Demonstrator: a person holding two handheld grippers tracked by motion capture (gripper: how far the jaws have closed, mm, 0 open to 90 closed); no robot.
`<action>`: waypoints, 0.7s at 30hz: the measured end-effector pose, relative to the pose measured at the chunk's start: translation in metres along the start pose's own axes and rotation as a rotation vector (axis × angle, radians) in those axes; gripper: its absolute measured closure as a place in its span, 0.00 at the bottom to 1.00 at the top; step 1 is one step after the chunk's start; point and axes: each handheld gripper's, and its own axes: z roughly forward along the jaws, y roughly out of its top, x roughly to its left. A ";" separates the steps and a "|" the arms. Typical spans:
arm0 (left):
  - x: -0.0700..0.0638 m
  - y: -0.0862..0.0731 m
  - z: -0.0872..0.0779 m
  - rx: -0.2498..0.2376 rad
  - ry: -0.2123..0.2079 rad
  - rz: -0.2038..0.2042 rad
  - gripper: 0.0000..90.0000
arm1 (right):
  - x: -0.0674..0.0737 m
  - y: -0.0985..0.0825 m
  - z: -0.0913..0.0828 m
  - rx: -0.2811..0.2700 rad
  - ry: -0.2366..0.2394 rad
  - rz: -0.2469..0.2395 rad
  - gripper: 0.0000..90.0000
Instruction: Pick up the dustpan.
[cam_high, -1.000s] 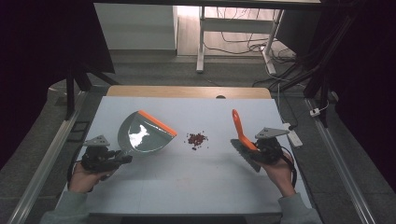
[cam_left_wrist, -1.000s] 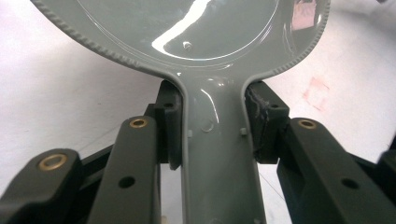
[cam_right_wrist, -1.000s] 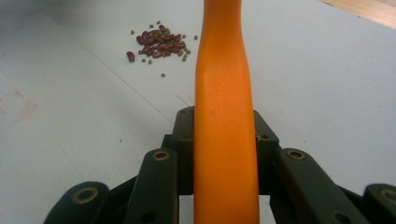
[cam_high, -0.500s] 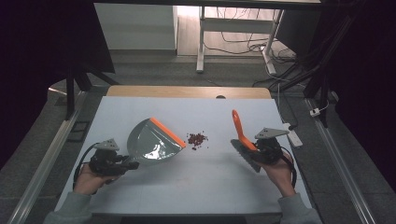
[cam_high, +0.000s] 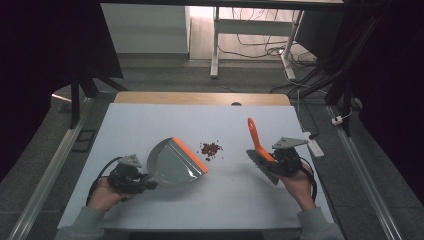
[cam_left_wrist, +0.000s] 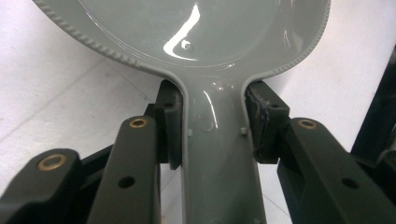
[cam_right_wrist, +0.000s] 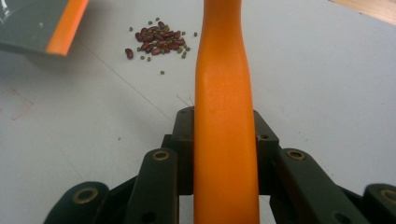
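Dustpan (cam_high: 175, 164) looks like light, stiff, glossy plastic, so probably a bit slick. The left gripper (cam_left_wrist: 212, 130) has its fingers (cam_left_wrist: 170, 123) clamped on the narrow handle neck just behind the pan, which seems the sensible spot. Its orange lip sits on the surface (cam_high: 150, 125) just left of the beans (cam_high: 211, 149). Right gripper (cam_right_wrist: 224, 140) is closed on the orange brush (cam_high: 257, 145) handle, bristles low near the hand, a little right of the pile. Beans are small, hard and loose; I'd guess they'll roll and scatter if swept fast.
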 end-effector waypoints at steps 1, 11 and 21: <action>0.000 0.000 0.002 0.008 0.002 0.001 0.68 | 0.000 0.000 0.000 0.001 0.000 0.000 0.78; 0.001 -0.001 0.006 0.033 0.009 -0.004 0.68 | 0.000 0.000 0.000 0.001 -0.004 0.000 0.78; -0.004 0.005 0.014 0.064 0.004 0.003 0.68 | 0.001 0.001 0.002 0.003 -0.005 -0.005 0.78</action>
